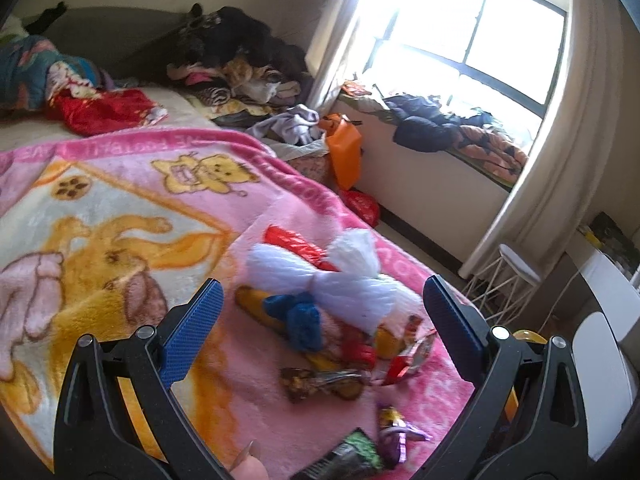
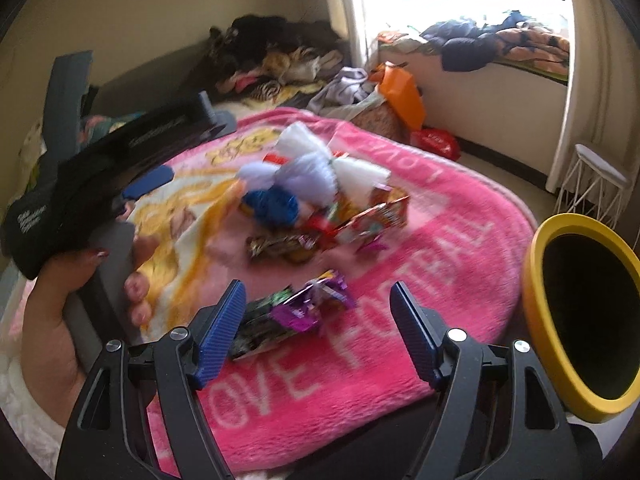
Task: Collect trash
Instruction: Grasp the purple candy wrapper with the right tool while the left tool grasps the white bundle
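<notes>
A heap of trash lies on the pink blanket [image 1: 120,200]. It holds white plastic bags [image 1: 348,276], a red wrapper [image 1: 292,240], a blue lump [image 1: 300,316] and a brown wrapper [image 1: 320,384]. My left gripper [image 1: 322,282] hovers open over this heap, holding nothing. A purple wrapper [image 2: 316,300] and a green-black wrapper [image 2: 264,320] lie nearer the bed's edge. My right gripper [image 2: 318,287] is open just above them, its pads [image 2: 220,332] touching nothing. A yellow-rimmed bin [image 2: 536,280] stands at the right, beside the bed.
A hand [image 2: 52,320] at the left grips the other tool. Clothes are piled at the bed's far corner [image 1: 240,64] and on the window ledge [image 1: 440,124]. An orange bag [image 1: 344,148] and a red bag [image 1: 362,208] sit between bed and ledge. A white wire stool [image 1: 508,276] stands by the curtain.
</notes>
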The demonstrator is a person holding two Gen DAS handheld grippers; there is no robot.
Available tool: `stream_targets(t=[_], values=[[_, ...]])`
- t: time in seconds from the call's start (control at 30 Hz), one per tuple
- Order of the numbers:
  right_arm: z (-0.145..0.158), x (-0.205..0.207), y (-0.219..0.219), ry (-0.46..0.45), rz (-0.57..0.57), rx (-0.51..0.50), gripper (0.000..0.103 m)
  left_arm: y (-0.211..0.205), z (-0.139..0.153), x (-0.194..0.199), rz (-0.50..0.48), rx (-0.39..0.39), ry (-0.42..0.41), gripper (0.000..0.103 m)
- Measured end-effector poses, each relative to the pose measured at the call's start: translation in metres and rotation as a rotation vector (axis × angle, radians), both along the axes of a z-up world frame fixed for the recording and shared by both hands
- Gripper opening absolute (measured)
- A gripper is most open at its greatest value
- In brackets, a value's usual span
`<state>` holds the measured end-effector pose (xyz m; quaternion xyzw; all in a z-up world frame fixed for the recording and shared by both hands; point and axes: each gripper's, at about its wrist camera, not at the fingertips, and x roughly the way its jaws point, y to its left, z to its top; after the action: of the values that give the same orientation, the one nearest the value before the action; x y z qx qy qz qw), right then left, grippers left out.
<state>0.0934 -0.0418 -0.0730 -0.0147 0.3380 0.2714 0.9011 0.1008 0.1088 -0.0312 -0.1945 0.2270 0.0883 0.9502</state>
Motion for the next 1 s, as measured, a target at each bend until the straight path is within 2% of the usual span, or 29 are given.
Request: stream_targets(t=[0.2, 0.37, 0.47, 0.53, 0.8, 0.83, 0.93, 1.0], values=[[-0.014, 0.012, 0.021, 0.09, 0.0, -0.049, 0.055, 0.02, -0.017, 0.01, 0.032, -0.048, 0.037, 0.092], [-0.028, 0.027, 0.028, 0.179, -0.012, -0.041, 0.042, 0.038, -0.027, 0.025, 0.047, -0.093, 0.062, 0.092], [-0.034, 0.033, 0.031, 0.221, -0.009, -0.036, 0.03, 0.048, -0.033, 0.038, 0.053, -0.113, 0.079, 0.092], [-0.036, 0.034, 0.032, 0.235, 0.0, -0.031, 0.021, 0.053, -0.038, 0.048, 0.049, -0.128, 0.096, 0.092], [-0.029, 0.028, 0.023, 0.198, -0.003, -0.003, 0.015, 0.066, -0.053, 0.072, 0.047, -0.221, 0.131, 0.092], [-0.028, 0.027, 0.022, 0.191, -0.005, 0.002, 0.015, 0.066, -0.053, 0.075, 0.047, -0.232, 0.131, 0.091], [-0.023, 0.022, 0.018, 0.165, -0.003, 0.015, 0.014, 0.07, -0.055, 0.082, 0.056, -0.265, 0.138, 0.078], [-0.019, 0.02, 0.016, 0.141, -0.002, 0.014, 0.014, 0.073, -0.058, 0.087, 0.072, -0.278, 0.167, 0.064]])
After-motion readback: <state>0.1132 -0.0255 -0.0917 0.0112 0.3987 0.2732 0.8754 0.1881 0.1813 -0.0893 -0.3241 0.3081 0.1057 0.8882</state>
